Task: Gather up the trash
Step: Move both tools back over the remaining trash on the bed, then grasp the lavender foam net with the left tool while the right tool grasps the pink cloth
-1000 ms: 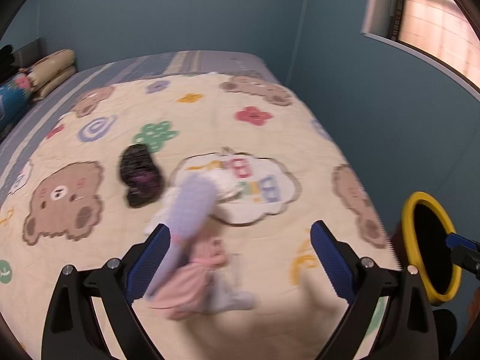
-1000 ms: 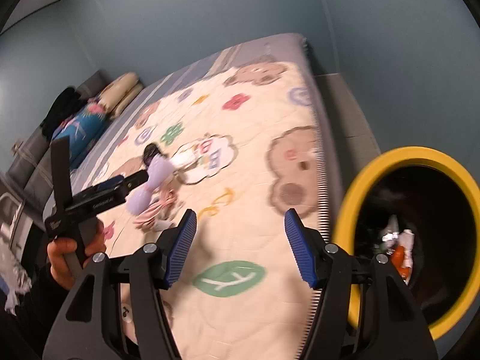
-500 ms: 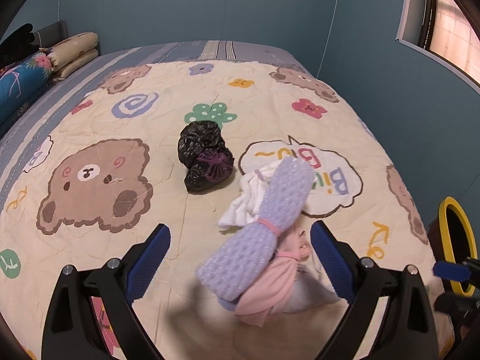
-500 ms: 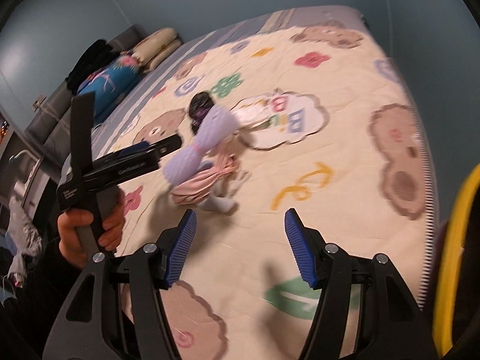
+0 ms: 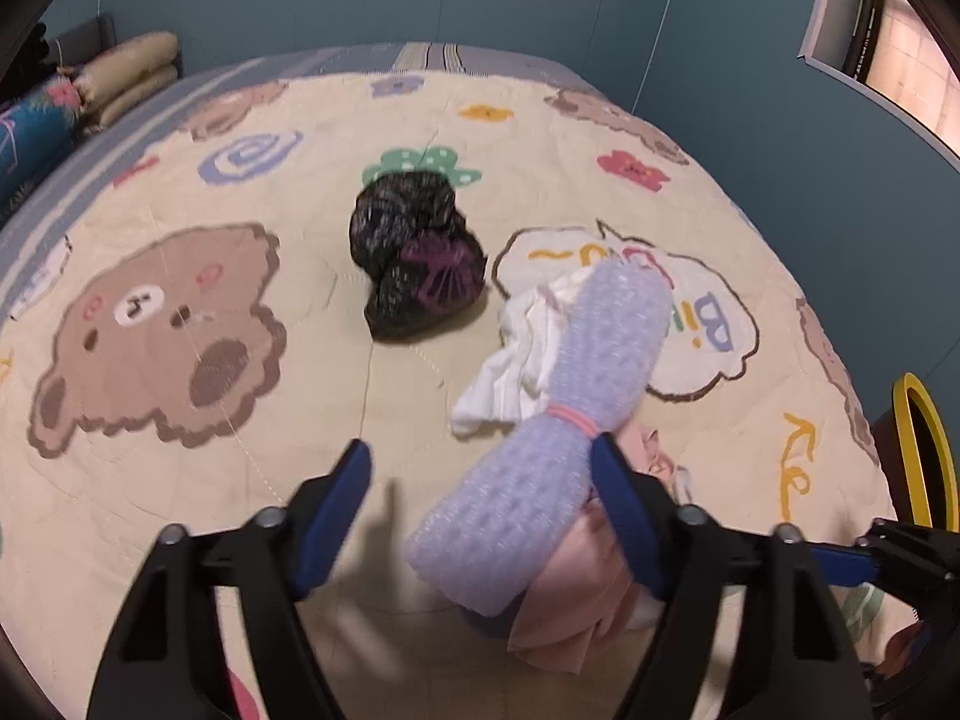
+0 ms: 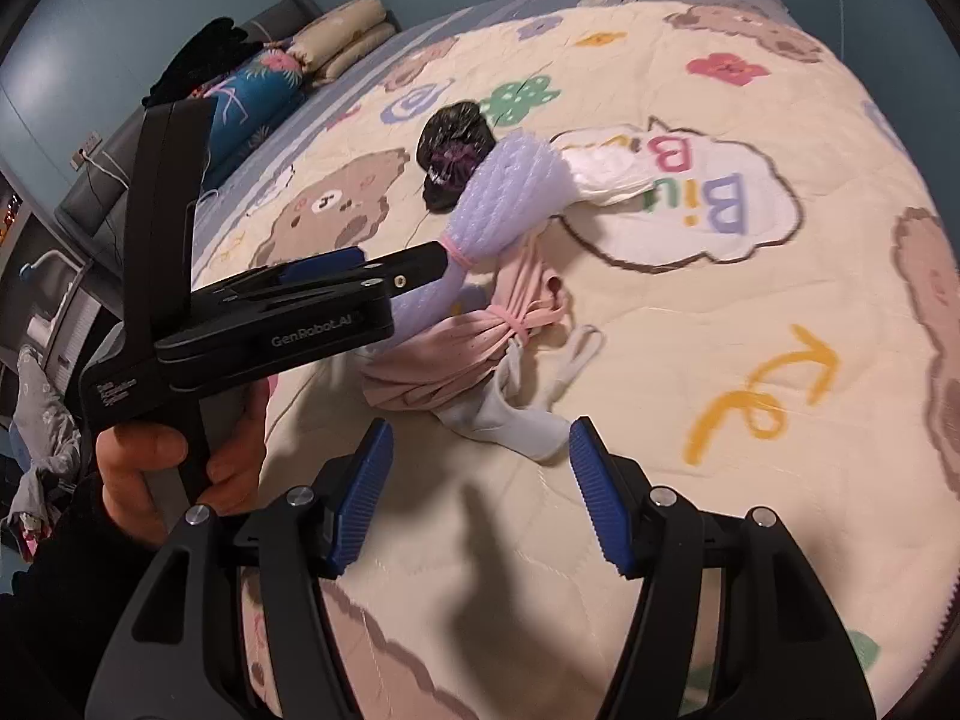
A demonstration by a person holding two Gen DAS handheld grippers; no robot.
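A lilac bubble-wrap roll (image 5: 558,414) tied with a pink band lies on the bed quilt (image 5: 180,420), over a pink bundled bag (image 5: 576,594) and white crumpled paper (image 5: 516,354). A black knotted trash bag (image 5: 414,258) lies beyond them. My left gripper (image 5: 480,486) is open around the near end of the roll, its right finger touching it. In the right wrist view the roll (image 6: 510,192), pink bundle (image 6: 456,354) and a white bag (image 6: 516,420) lie ahead of my open, empty right gripper (image 6: 480,480).
A yellow-rimmed bin (image 5: 924,450) stands off the bed's right edge. Pillows (image 5: 120,78) and a blue cushion (image 6: 252,90) lie at the far left of the bed. The blue wall (image 5: 780,120) runs along the right. The left gripper (image 6: 270,324) crosses the right wrist view.
Both grippers have moved in toward the pile of trash. The left gripper now straddles the lilac roll. The yellow bin has left the right wrist view.
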